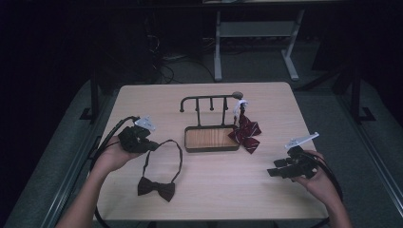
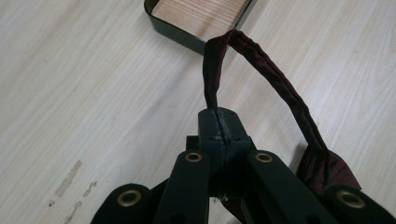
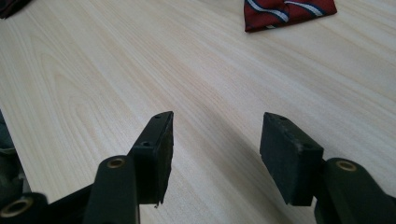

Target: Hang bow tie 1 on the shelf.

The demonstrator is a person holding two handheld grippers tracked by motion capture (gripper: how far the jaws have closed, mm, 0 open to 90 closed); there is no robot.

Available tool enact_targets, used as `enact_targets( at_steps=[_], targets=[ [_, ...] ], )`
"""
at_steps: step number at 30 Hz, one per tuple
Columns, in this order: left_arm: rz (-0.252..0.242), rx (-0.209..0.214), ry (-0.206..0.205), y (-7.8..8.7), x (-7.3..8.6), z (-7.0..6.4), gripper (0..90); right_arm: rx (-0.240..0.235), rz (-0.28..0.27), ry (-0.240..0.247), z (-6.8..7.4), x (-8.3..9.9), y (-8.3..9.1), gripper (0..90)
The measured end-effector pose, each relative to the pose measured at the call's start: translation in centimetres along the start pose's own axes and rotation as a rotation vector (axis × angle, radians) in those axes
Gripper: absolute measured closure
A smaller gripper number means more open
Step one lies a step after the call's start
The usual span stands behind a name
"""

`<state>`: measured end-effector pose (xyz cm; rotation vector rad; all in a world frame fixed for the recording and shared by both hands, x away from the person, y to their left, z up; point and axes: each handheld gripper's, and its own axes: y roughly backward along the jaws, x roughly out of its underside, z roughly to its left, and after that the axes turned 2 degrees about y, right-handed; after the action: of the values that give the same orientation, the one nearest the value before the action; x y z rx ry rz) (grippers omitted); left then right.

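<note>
On the table (image 1: pixel 266 190), bare wooden tray (image 1: pixel 211 138); left hand-held gripper (image 2: pixel 219 122) pinching dark bow tie's strap (image 2: pixel 280 88), right hand-held gripper (image 3: pixel 215 140) spread.

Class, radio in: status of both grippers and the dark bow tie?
Left gripper shut on dark bow tie strap. Right gripper open, idle over table. Rack ahead, striped bow tie hanging there.

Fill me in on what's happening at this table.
A person works at a wooden table with tongs in each hand. The left tongs are shut on the strap of a dark bow tie that lies flat near the front edge. The right tongs are open over bare wood, holding nothing. A red striped bow tie already hangs from the right end of a black rack, whose wooden tray sits mid-table.
</note>
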<state>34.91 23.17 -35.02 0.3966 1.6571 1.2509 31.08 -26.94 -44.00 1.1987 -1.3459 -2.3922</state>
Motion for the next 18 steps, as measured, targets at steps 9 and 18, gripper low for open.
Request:
enact_targets(
  at_steps=[9,18],
  targets=[
    [-0.002,0.000,-0.020,1.1,-0.5,-0.4,89.9,-0.007,-0.001,-0.008,0.1,-0.1,0.1,45.0],
    [-0.014,-0.010,-0.044,2.5,-1.3,-0.7,89.9,-0.004,-0.003,-0.003,0.2,-0.1,0.2,44.3]
  ],
)
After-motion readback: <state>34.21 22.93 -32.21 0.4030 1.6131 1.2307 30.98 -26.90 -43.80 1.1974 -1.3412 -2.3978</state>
